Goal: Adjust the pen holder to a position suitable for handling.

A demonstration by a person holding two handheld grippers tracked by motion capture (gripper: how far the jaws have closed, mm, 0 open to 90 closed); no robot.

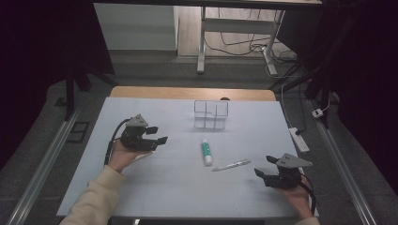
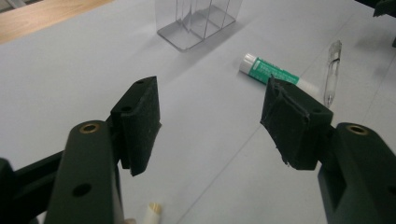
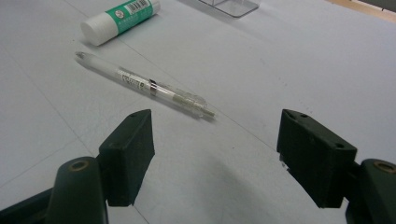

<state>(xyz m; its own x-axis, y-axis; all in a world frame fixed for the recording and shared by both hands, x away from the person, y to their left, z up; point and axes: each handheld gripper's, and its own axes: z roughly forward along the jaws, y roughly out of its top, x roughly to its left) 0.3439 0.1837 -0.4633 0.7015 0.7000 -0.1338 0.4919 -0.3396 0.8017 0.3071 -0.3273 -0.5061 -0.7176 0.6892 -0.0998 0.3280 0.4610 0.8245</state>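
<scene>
From above, the left gripper [image 1: 158, 134] is hovering level, jaws wide and empty, glue stick [image 1: 206, 152] well off to its right. The right gripper [image 1: 264, 166] is resting low, wide apart, near the clear pen [image 1: 231, 165]. In the left gripper view, the glue stick [image 2: 273, 74] is lying ahead. In the right gripper view, the pen [image 3: 144, 84] is lying just ahead.

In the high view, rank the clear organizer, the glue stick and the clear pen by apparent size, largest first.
1. Clear organizer, plainly the largest.
2. Clear pen, longer than the glue stick but thinner.
3. Glue stick, shorter but thicker; against the pen the call is close.
</scene>
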